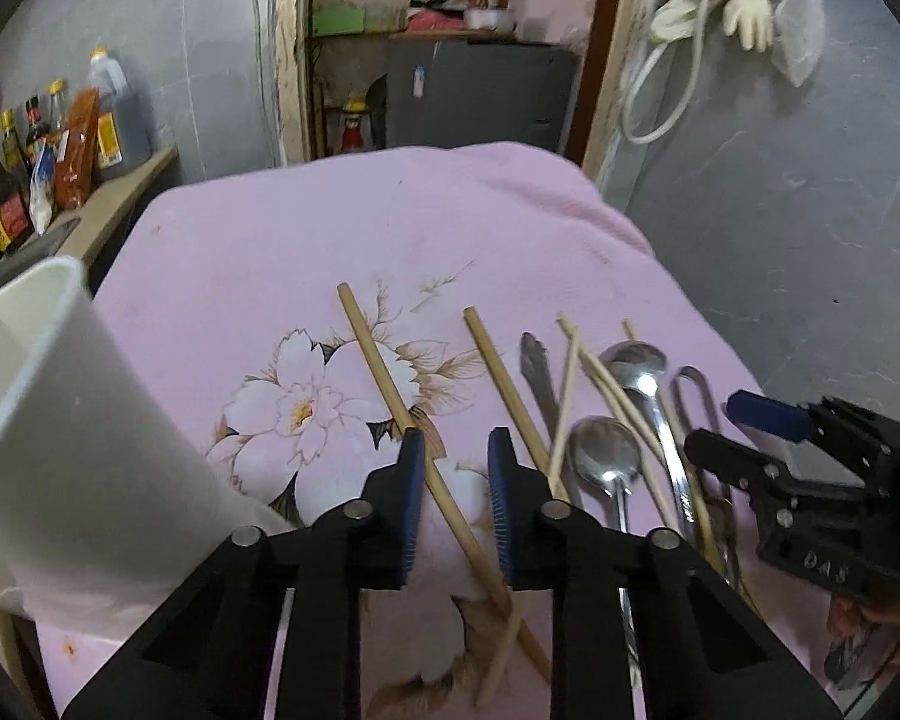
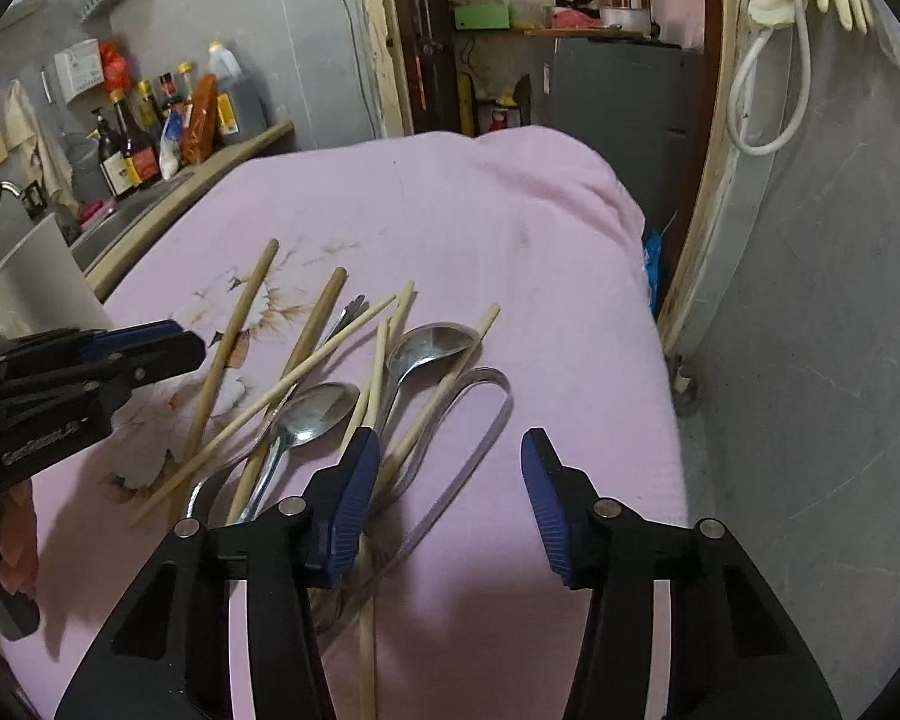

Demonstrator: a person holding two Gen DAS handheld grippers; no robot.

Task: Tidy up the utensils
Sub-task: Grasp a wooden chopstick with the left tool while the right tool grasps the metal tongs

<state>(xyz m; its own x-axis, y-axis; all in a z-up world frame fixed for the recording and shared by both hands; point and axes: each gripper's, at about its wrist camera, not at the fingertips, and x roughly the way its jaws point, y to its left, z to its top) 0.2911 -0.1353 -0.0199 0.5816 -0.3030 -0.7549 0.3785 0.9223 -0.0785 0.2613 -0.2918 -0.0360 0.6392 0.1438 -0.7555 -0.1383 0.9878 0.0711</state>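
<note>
Utensils lie loose on a pink flowered cloth (image 1: 306,240): thick wooden chopsticks (image 1: 384,384), thin pale chopsticks (image 1: 570,384), two steel spoons (image 1: 606,450) and steel tongs (image 1: 699,396). My left gripper (image 1: 453,450) is open, its jaws either side of one thick chopstick, low over the cloth. My right gripper (image 2: 450,450) is open and empty above the handles of the pile, with the tongs (image 2: 480,420) between its jaws. The spoons (image 2: 318,414) and thick chopsticks (image 2: 234,342) lie to its left. A white utensil holder (image 1: 60,420) stands at the left.
A counter (image 1: 120,192) with sauce bottles (image 1: 6,180) runs along the left wall. A grey wall (image 1: 780,210) is close on the right. A doorway with a fridge (image 1: 480,96) is behind the table. The left gripper shows in the right wrist view (image 2: 168,342).
</note>
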